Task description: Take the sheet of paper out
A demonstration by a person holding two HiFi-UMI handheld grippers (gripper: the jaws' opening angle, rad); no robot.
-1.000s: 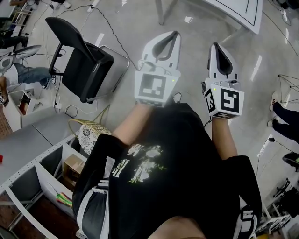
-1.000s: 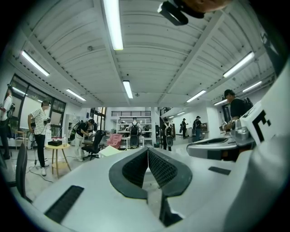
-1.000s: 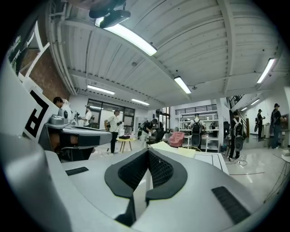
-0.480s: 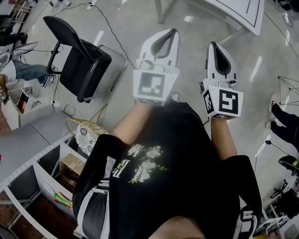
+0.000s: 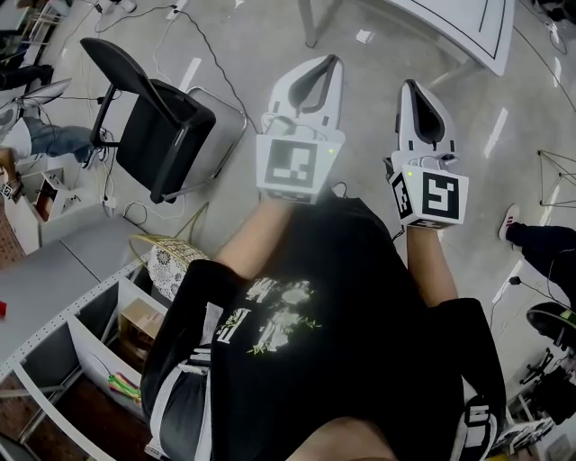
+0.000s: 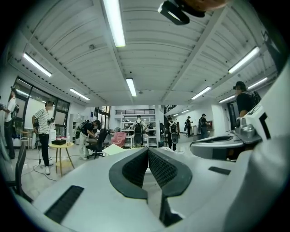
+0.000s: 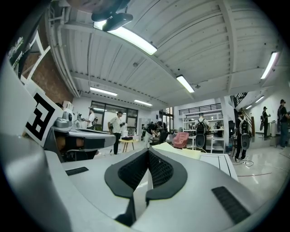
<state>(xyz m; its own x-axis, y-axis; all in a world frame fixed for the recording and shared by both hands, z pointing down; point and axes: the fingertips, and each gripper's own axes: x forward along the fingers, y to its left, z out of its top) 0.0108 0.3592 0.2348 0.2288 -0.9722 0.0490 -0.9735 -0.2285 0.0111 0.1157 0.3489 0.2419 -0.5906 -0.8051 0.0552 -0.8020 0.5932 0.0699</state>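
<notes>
Both grippers are held up side by side in front of the person's black T-shirt, pointing out into the room. My left gripper is shut with nothing between its jaws, as the left gripper view shows, its tips pressed together. My right gripper is also shut and empty. A pale yellowish sheet lies on a white table beyond the right gripper; it shows small in the left gripper view as the sheet. Neither gripper touches it.
A black chair stands on the grey floor at the left. A white shelf unit with a box and a wicker basket sits below it. The white table's corner is at the top right. Several people stand far off.
Both grippers rose slightly a second ago and have held still since. At the right edge, a bystander's shoe has moved to the left.
</notes>
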